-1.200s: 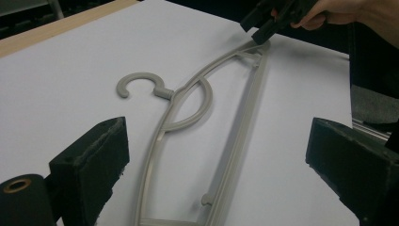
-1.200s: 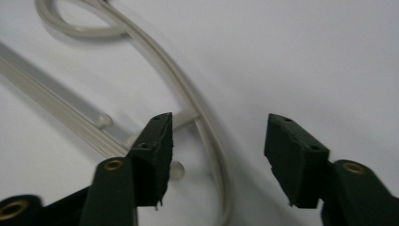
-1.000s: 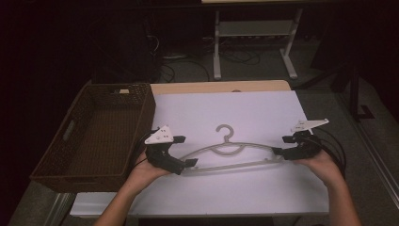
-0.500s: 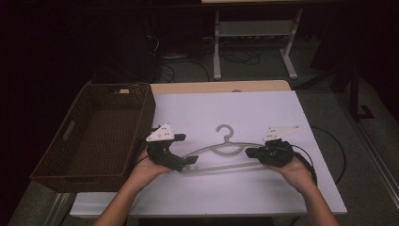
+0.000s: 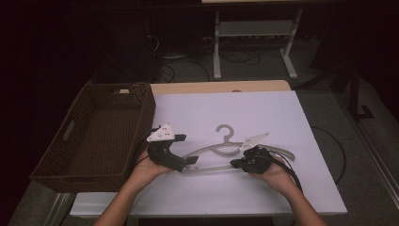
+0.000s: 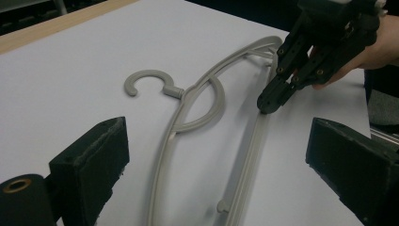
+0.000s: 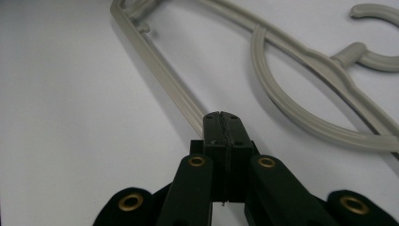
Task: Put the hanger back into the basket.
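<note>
Two grippers worked at a grey hanger lying flat on the white tabletop, its hook pointing away from the person. The right gripper was clenched, tips pressed together at the hanger's bottom bar, while the left gripper sat released, jaws spread wide over the hanger's left end. A wicker basket stood just beside the tabletop's left edge.

Wicker basket walls off table's left, hanger mid-table, open white surface beyond
</note>
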`<state>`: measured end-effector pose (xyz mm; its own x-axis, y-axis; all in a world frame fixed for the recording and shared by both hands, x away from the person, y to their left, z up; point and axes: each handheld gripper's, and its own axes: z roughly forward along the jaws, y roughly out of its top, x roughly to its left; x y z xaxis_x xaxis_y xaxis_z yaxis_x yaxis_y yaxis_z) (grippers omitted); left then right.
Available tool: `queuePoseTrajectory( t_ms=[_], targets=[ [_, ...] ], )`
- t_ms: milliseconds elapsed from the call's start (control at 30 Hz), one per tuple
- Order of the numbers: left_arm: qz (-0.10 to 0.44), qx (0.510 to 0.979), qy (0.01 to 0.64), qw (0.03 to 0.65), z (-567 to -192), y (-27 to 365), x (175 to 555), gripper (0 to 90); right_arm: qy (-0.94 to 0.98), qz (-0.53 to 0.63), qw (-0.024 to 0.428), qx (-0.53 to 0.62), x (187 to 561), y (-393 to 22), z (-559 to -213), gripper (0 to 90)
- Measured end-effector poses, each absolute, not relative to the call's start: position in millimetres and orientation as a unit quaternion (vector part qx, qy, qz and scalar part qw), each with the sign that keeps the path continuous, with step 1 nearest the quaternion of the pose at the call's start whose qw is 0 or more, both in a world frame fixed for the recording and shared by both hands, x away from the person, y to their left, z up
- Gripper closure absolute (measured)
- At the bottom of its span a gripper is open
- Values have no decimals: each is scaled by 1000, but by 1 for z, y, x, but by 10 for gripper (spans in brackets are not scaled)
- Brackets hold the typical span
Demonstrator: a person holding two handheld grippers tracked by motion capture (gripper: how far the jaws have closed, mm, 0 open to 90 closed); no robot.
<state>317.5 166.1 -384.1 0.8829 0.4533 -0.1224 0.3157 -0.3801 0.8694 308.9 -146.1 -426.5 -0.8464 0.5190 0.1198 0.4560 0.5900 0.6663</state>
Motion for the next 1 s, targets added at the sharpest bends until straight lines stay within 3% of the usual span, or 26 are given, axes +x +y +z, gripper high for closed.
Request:
queuePoseTrajectory(
  t_ms=[667,1000],
  targets=[
    [70,832,234,498,-387,163,321,65,903,329,41,273,307,-139,-437,895],
    [71,839,244,480,-395,153,345,66,903,329,36,274,308,-139,-437,896]
  ],
)
